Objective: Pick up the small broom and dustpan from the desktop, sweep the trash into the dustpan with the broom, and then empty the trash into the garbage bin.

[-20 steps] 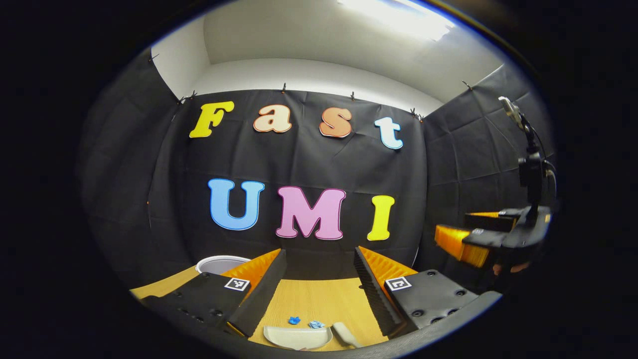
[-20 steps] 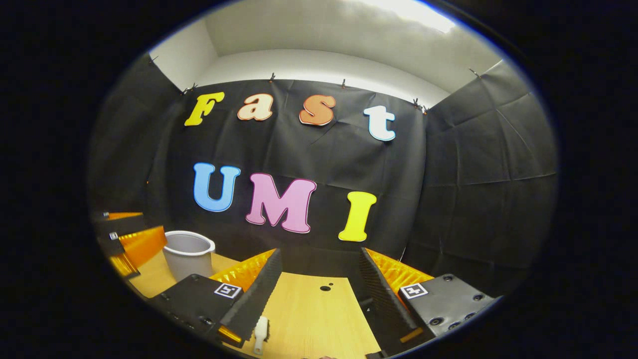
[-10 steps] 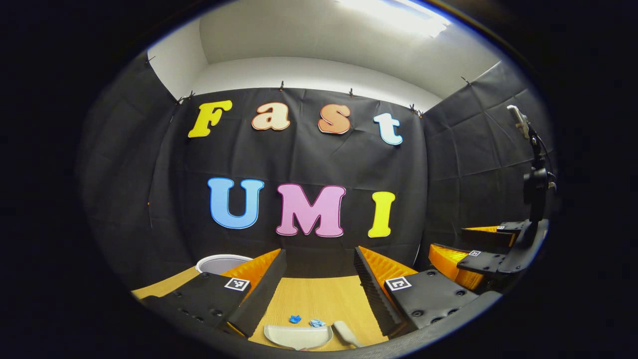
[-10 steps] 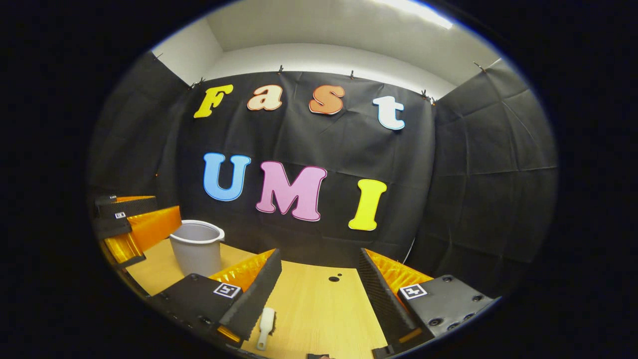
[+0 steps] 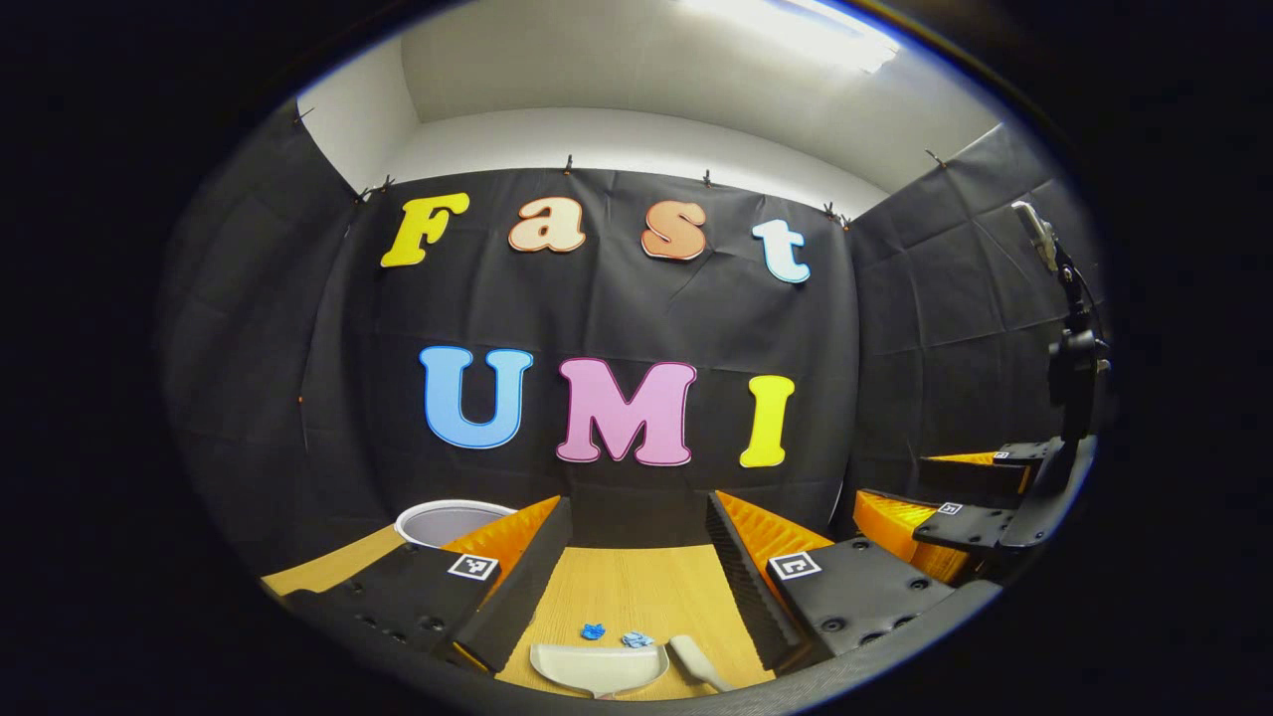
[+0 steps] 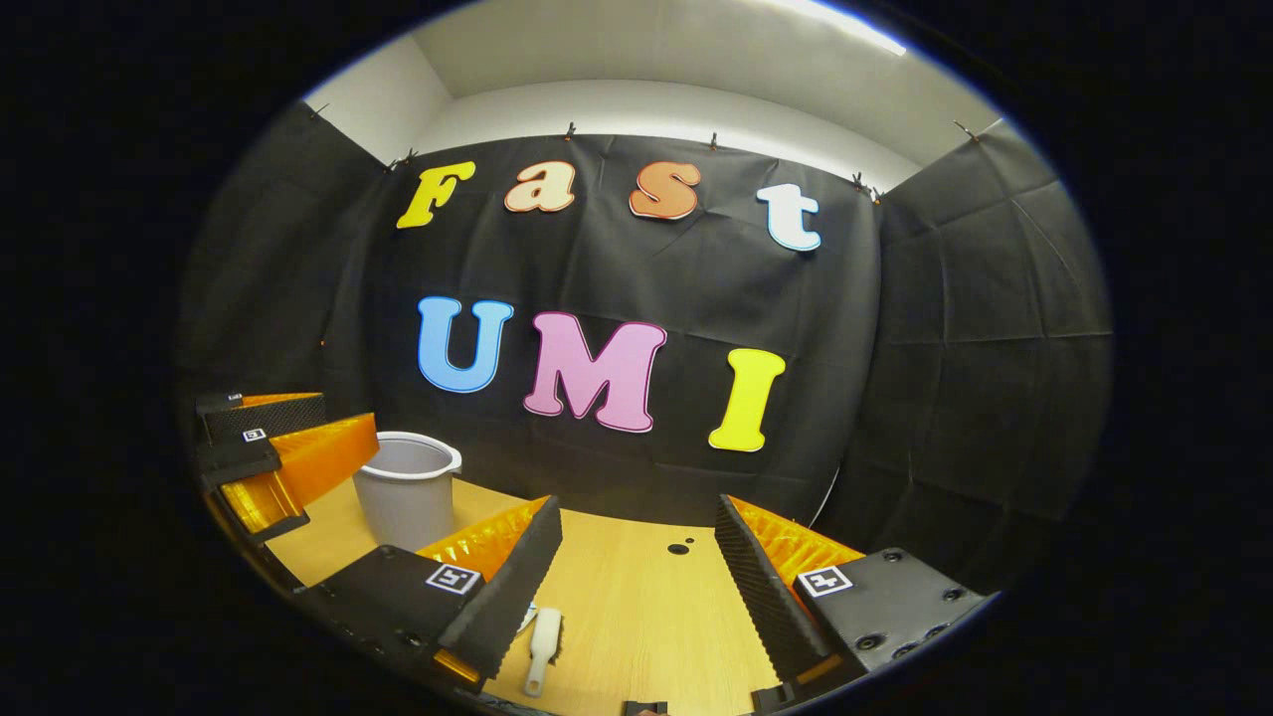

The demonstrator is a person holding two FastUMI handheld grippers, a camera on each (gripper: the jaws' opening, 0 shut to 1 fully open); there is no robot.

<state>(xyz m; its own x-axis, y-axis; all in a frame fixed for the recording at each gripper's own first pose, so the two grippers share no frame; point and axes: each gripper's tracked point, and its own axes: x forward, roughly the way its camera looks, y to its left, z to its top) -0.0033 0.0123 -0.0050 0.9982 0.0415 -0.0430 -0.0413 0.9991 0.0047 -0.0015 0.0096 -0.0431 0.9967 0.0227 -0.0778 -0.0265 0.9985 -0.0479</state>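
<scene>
On the desk point(image 5: 636, 592) below your left gripper point(image 5: 636, 537), dustpan point(image 5: 597, 668), trash point(image 5: 594, 630) and broom point(image 5: 693, 661) lie untouched; both it and your right gripper point(image 6: 636, 552) hang released, holding nothing.

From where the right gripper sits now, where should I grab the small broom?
Take the small broom by its narrow handle, the end nearer the right gripper. It lies flat on the desktop, so come straight down from above, open fingers straddling the handle's sides.
</scene>
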